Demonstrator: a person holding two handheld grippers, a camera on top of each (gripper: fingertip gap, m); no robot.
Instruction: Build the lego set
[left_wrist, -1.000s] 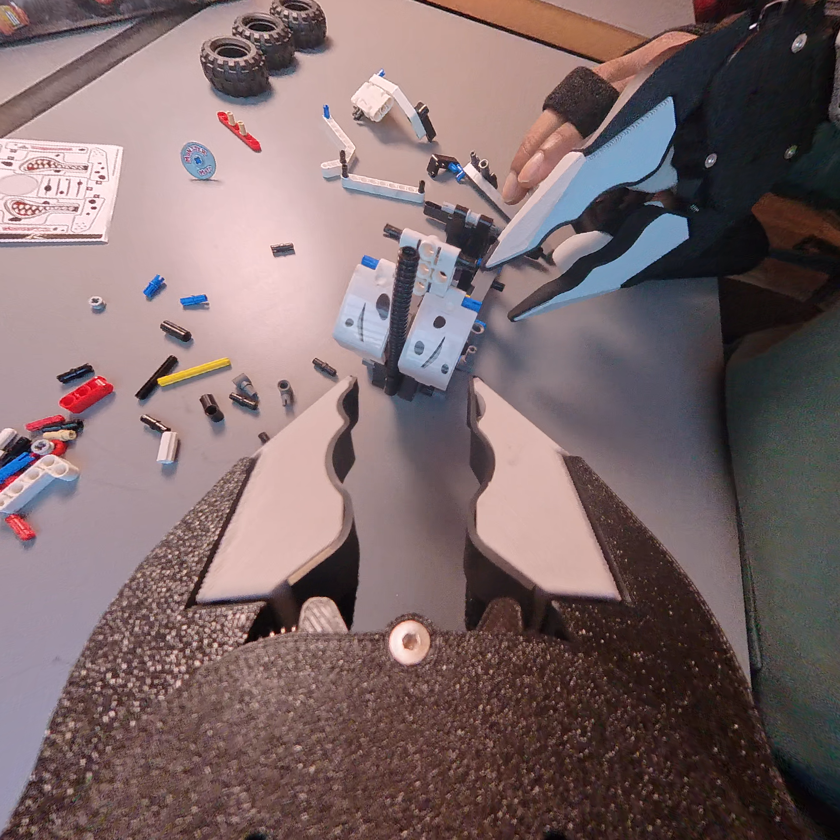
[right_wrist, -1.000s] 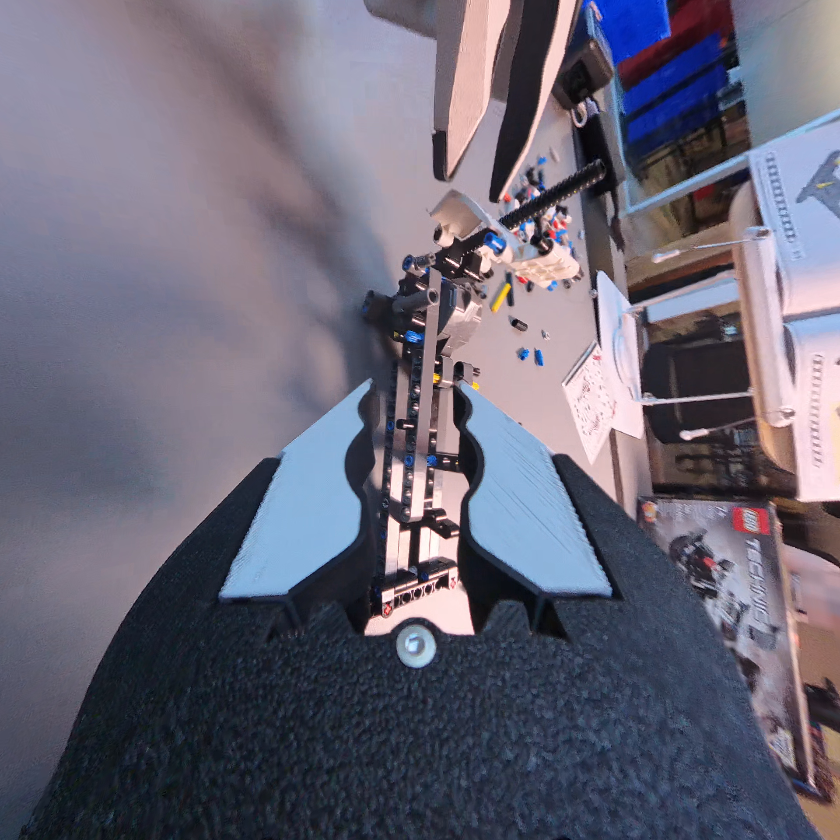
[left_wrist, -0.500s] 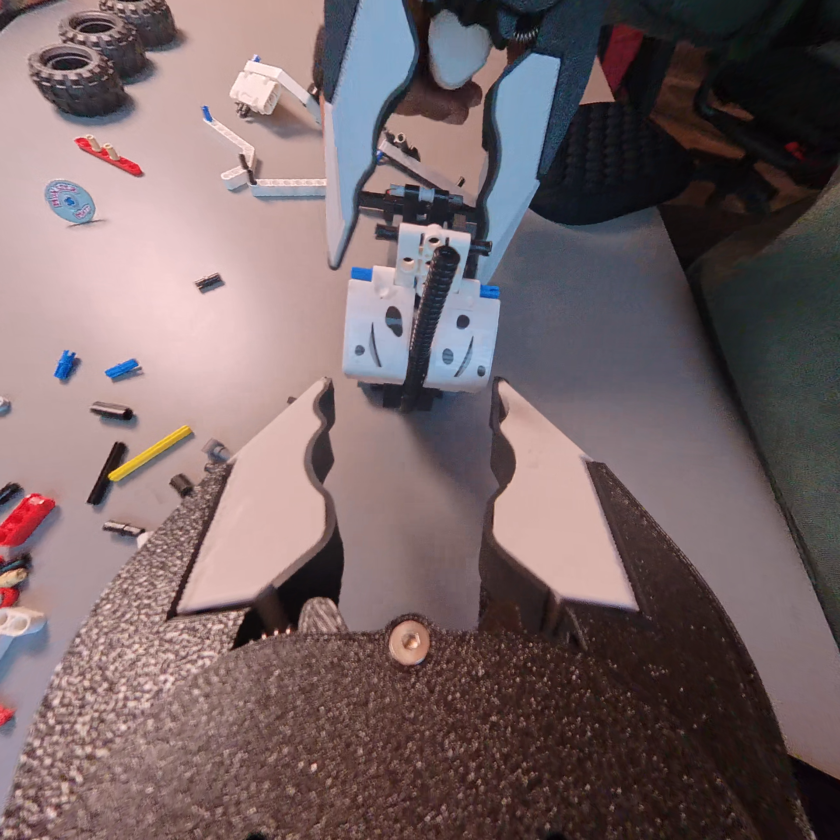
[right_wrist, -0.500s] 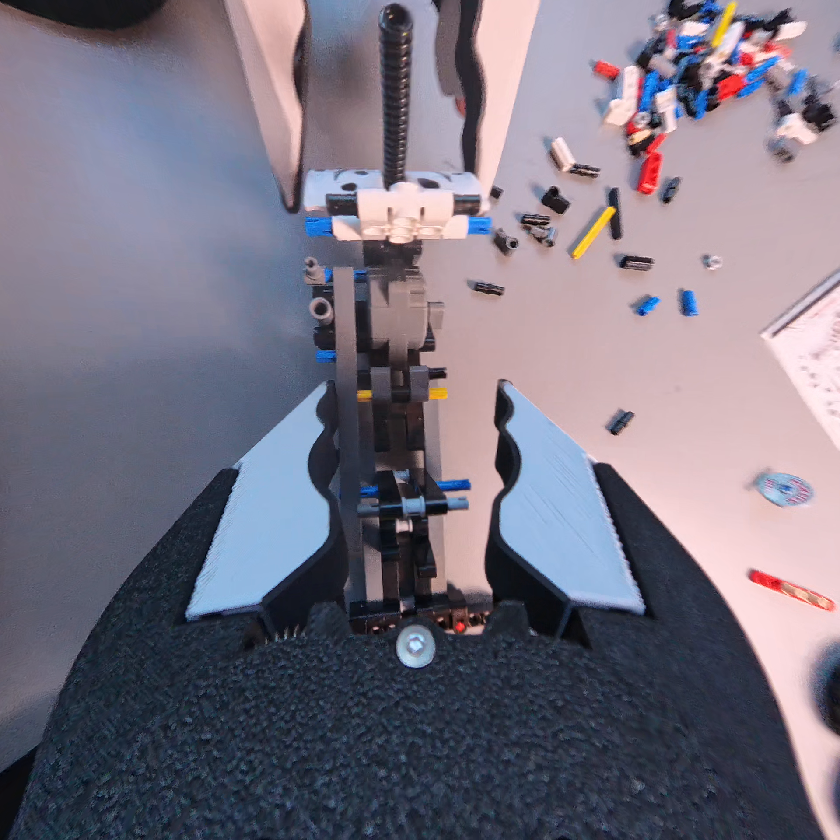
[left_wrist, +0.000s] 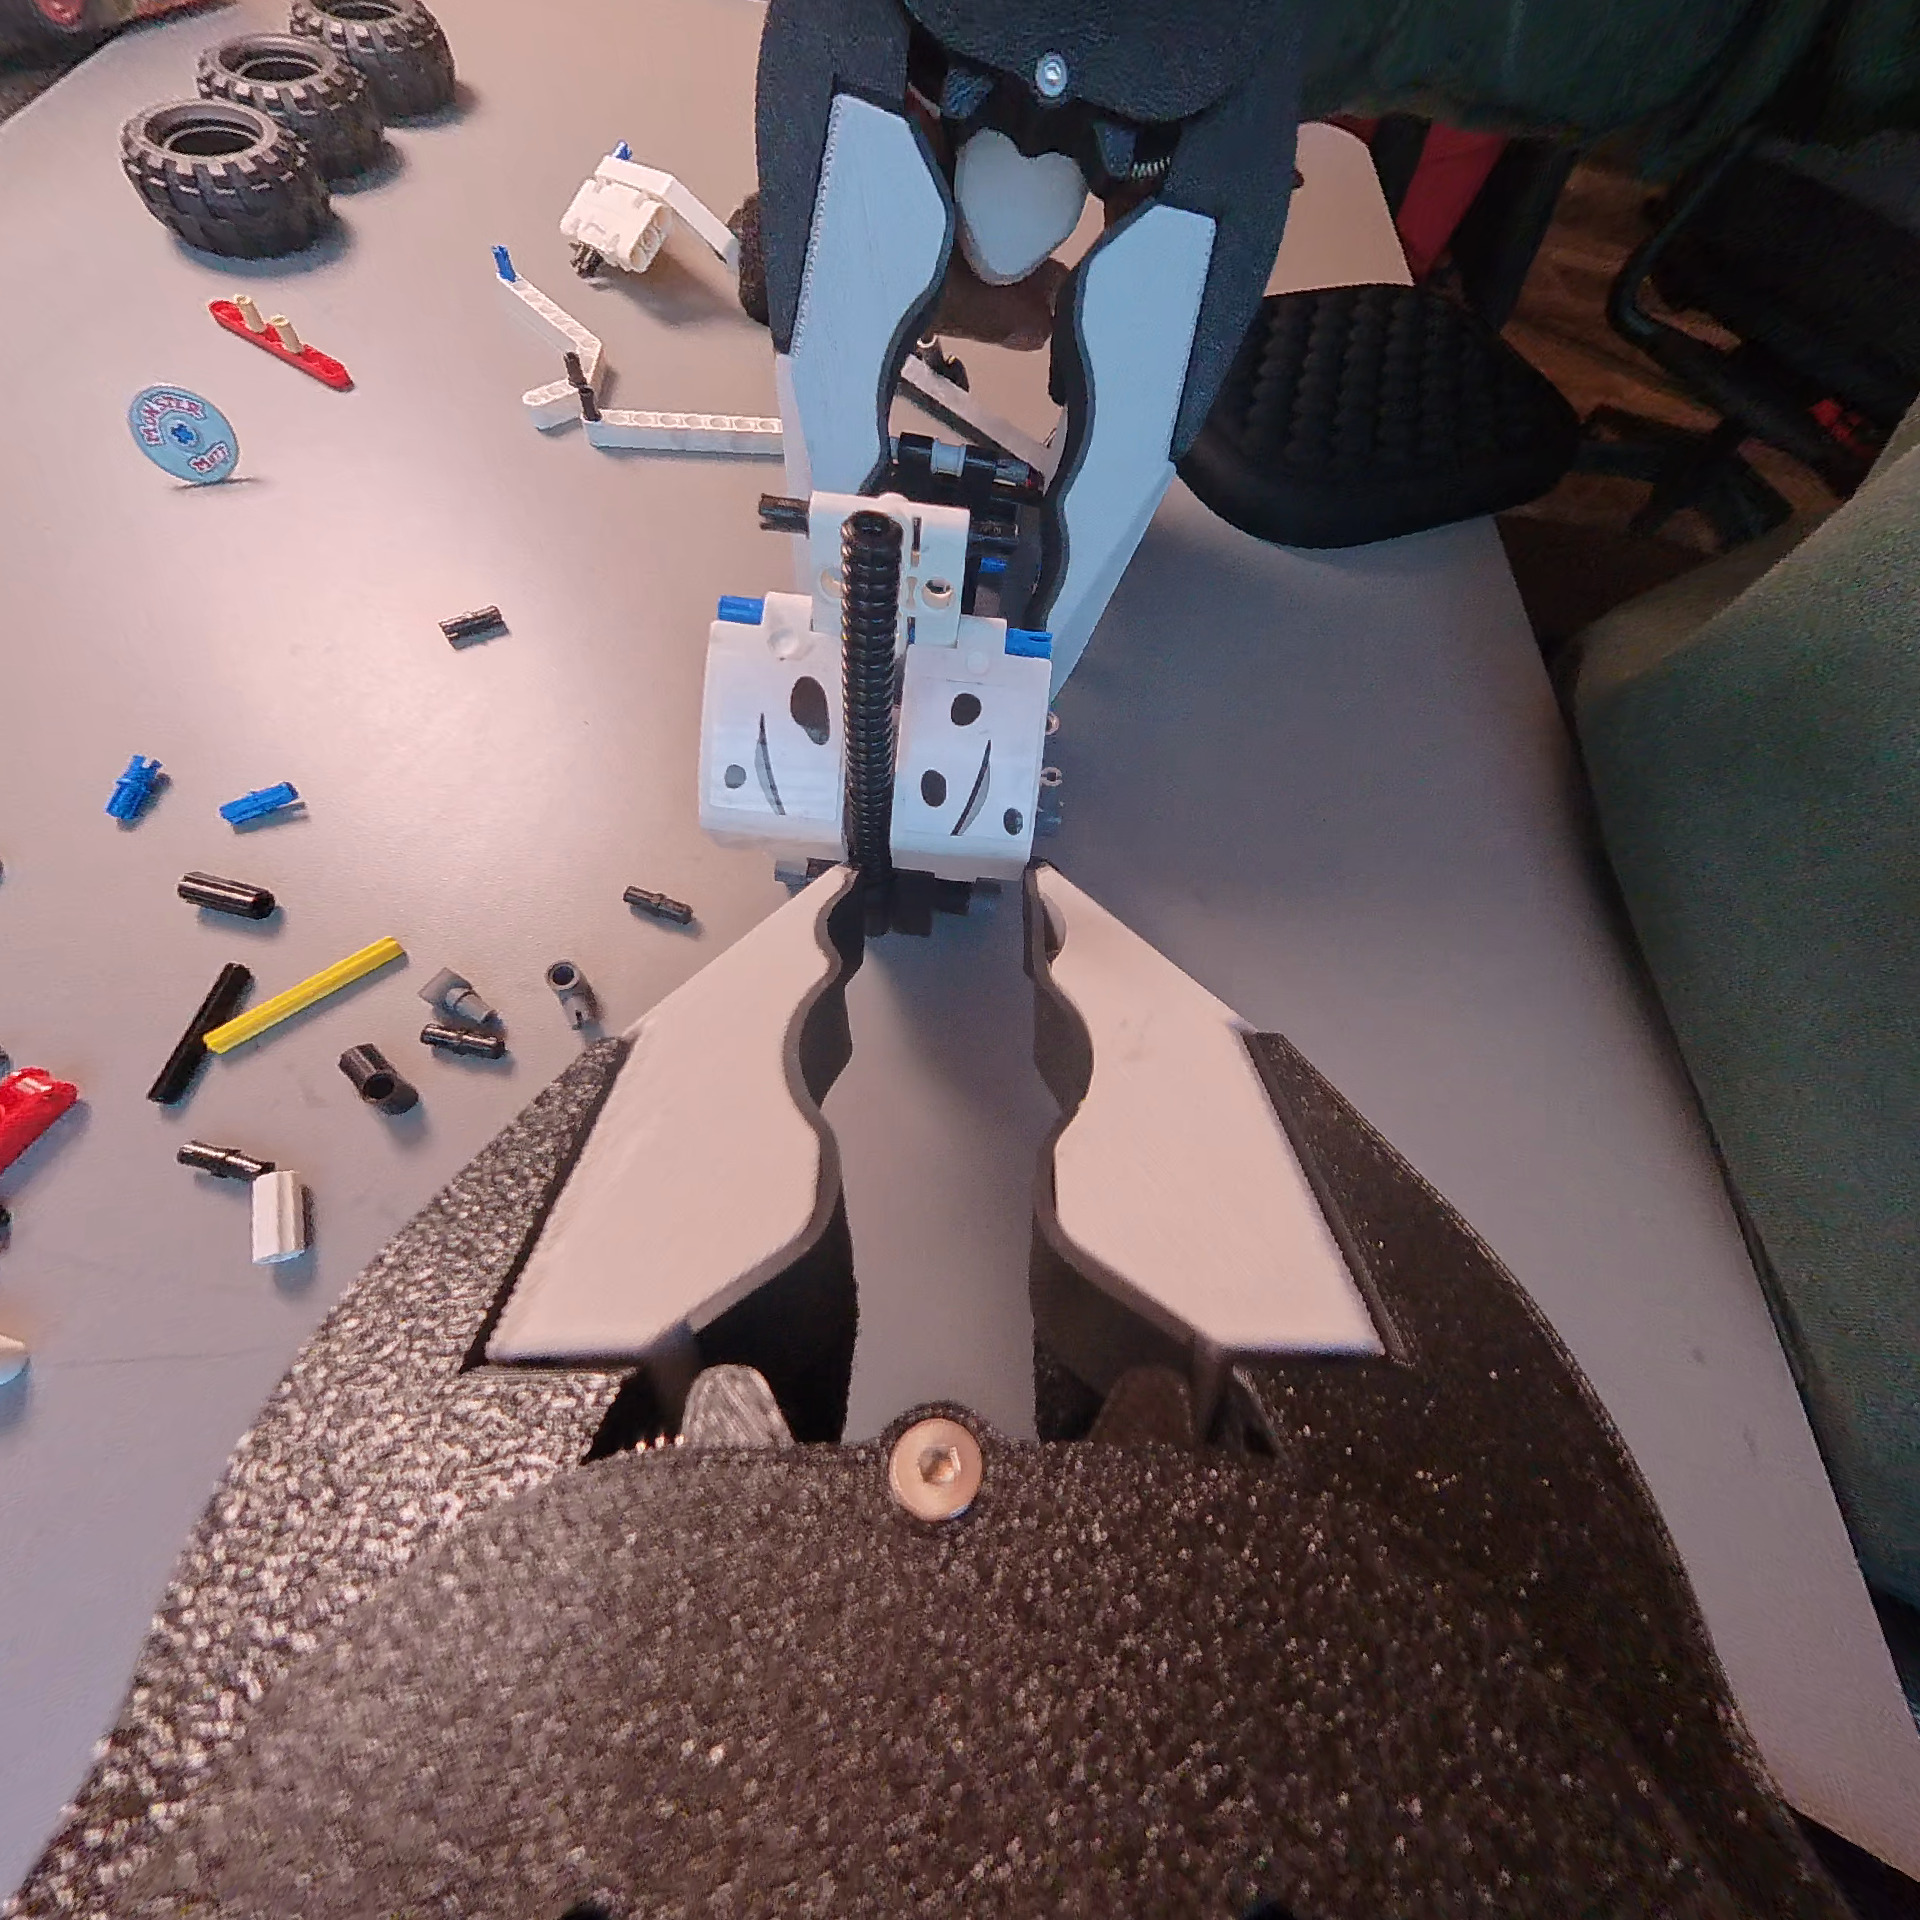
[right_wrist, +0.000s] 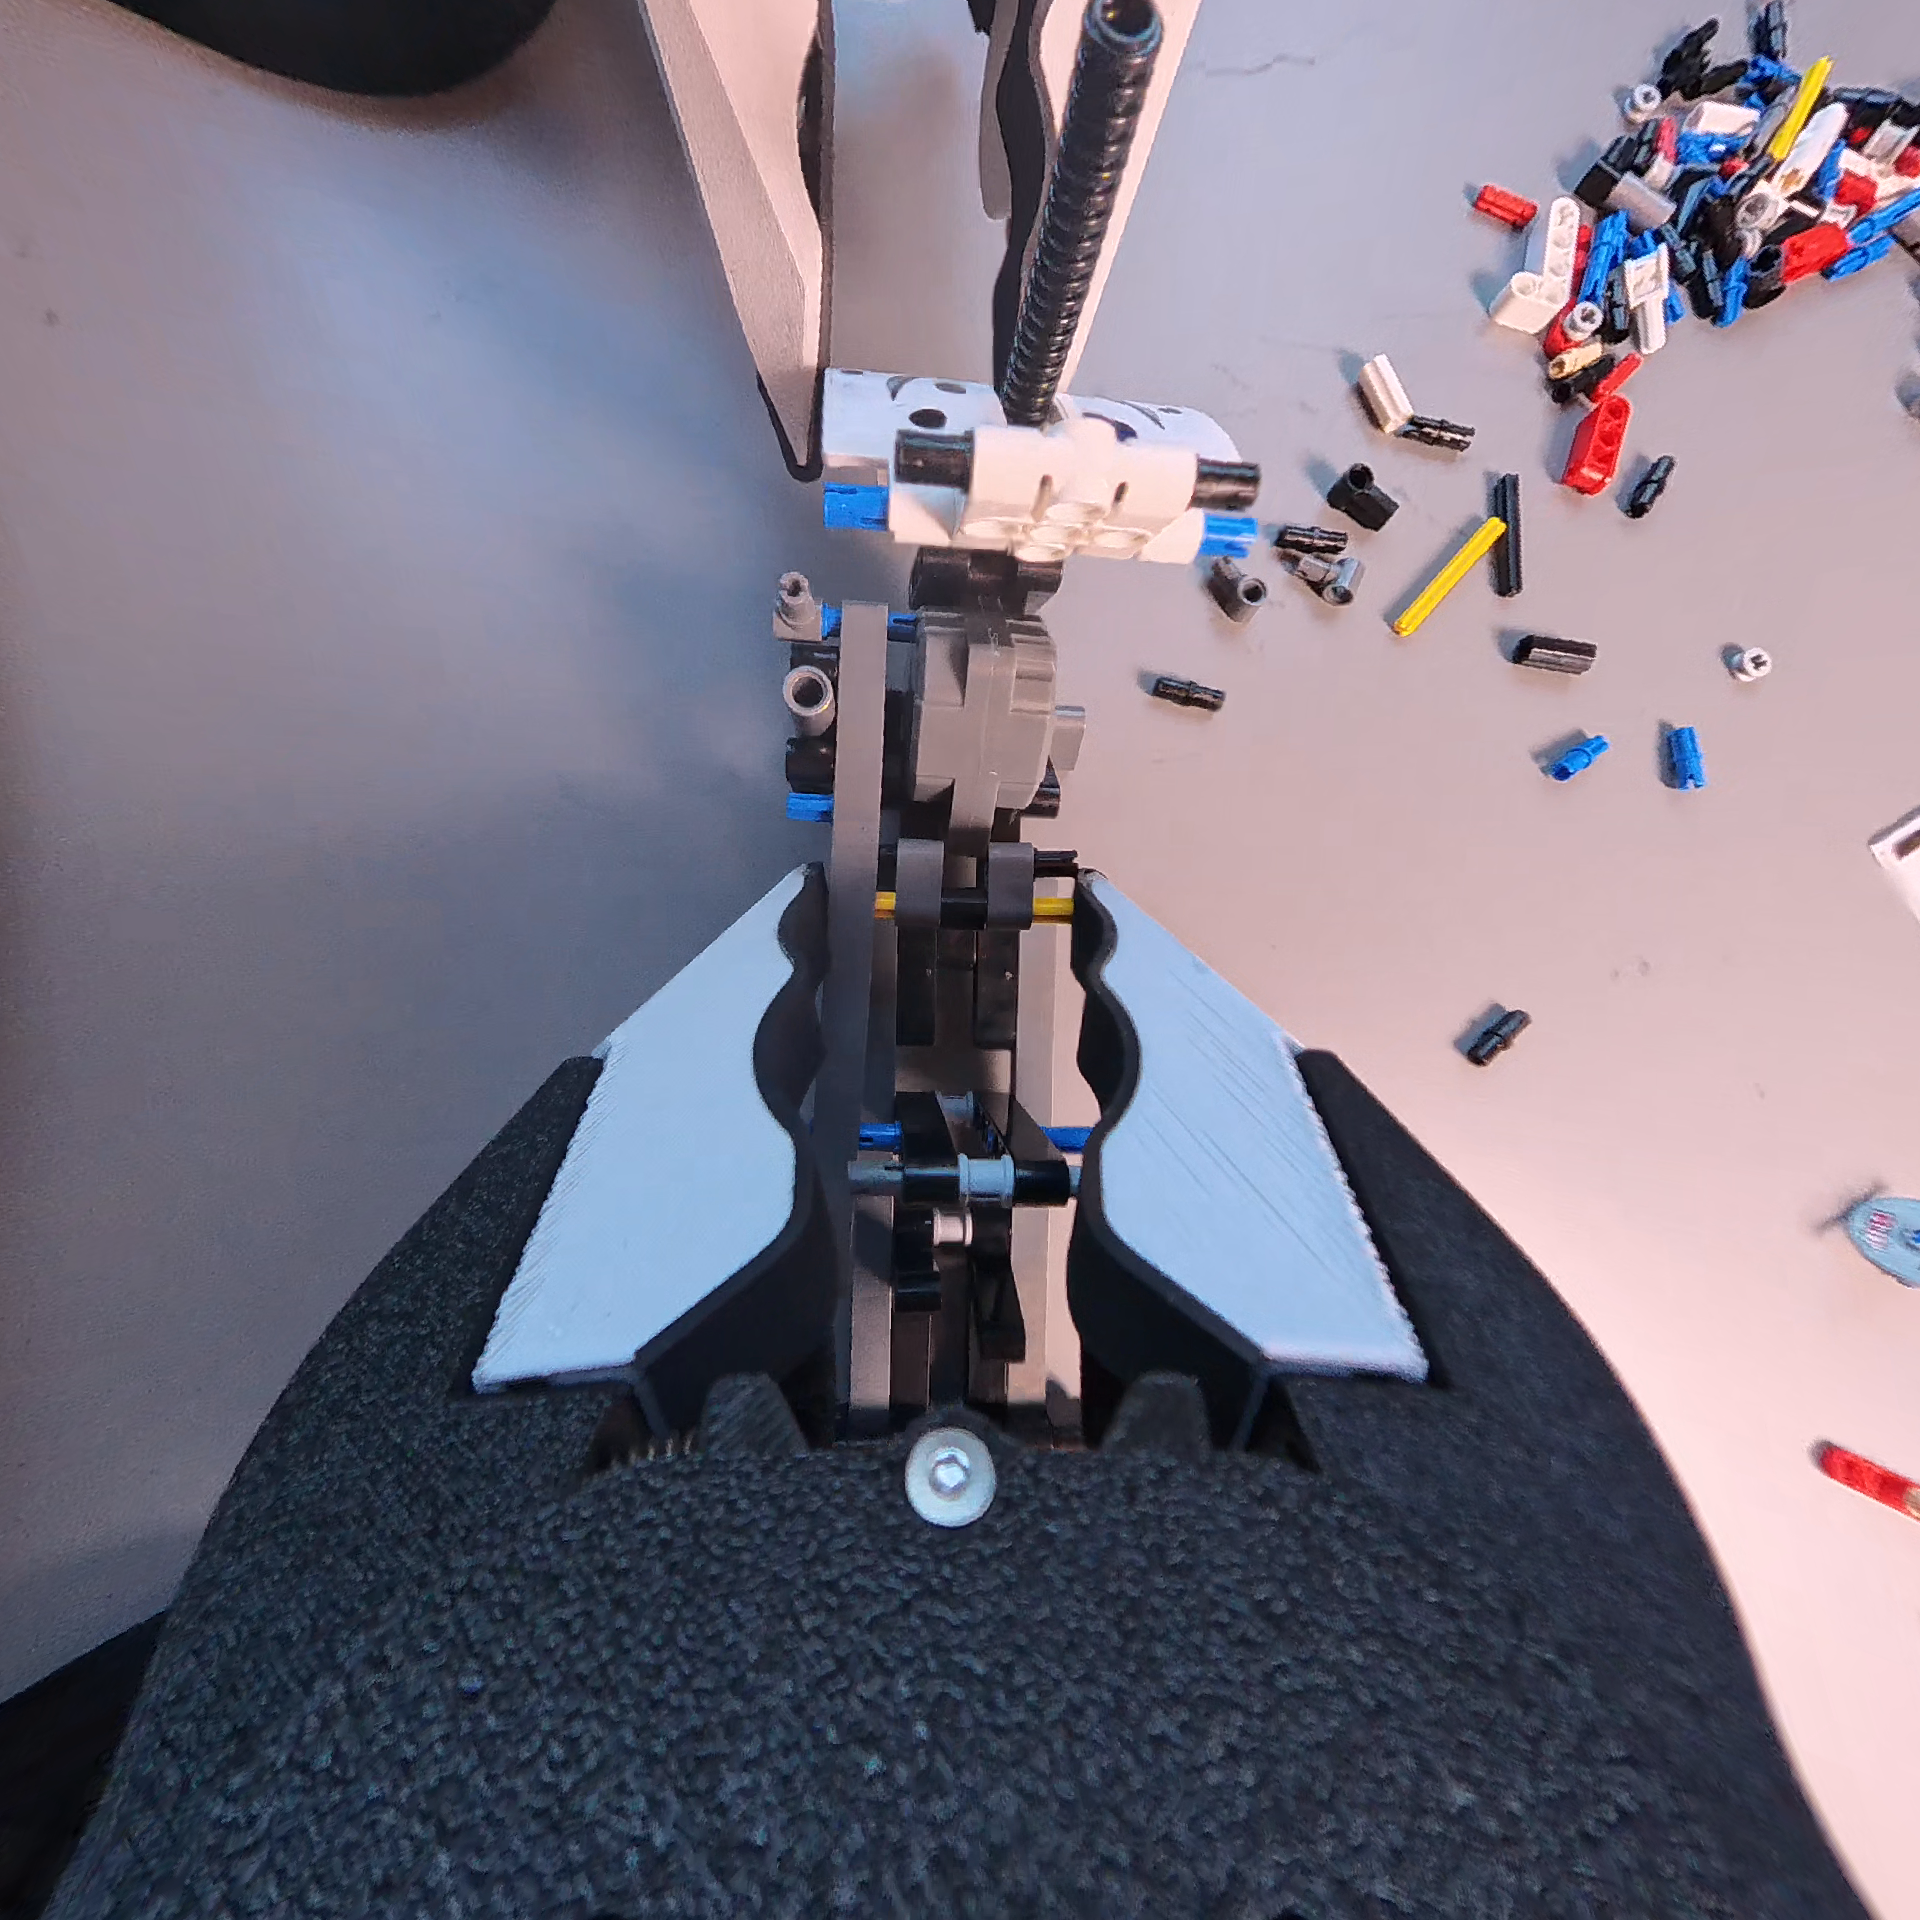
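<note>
I found no containers on the tabletop (left_wrist: 1299, 831). The right gripper (right_wrist: 945, 883) had its jaws clamped on the model (right_wrist: 956, 748), held over the tabletop. My left gripper (left_wrist: 940, 883) sat at the model's white front, jaws narrowly apart, gripping nothing. Loose parts (right_wrist: 1714, 208) lay piled nearby.

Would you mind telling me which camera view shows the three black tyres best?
The left wrist view: the three black tyres lie in a row at the table's far left corner. The right wrist view does not show them.
</note>
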